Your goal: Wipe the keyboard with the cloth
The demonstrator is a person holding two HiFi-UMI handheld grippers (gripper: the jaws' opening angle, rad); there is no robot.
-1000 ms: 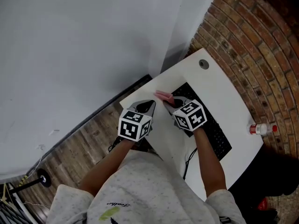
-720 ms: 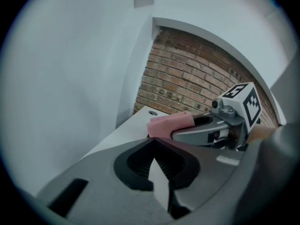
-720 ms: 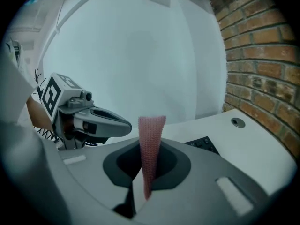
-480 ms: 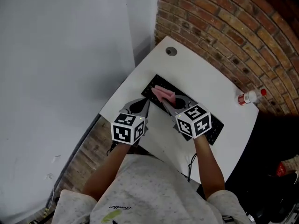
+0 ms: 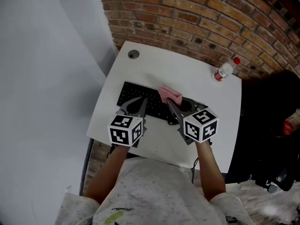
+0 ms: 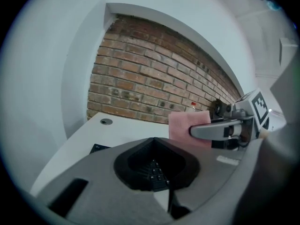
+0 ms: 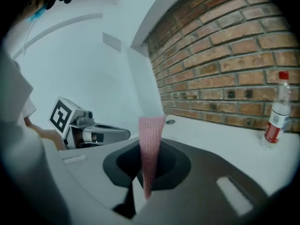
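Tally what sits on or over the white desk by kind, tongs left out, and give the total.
keyboard: 1
pink cloth: 1
plastic bottle: 1
round cable grommet: 1
Total: 4

A white rectangular table with rounded corners (image 5: 187, 76) carries three things. A flat black keyboard (image 5: 129, 92) lies from its centre toward 9 o'clock. A clear plastic bottle with a red cap (image 5: 224, 70) stands upright near the 1 o'clock corner. A round grey grommet (image 5: 133, 54) sits in the 11 o'clock corner.
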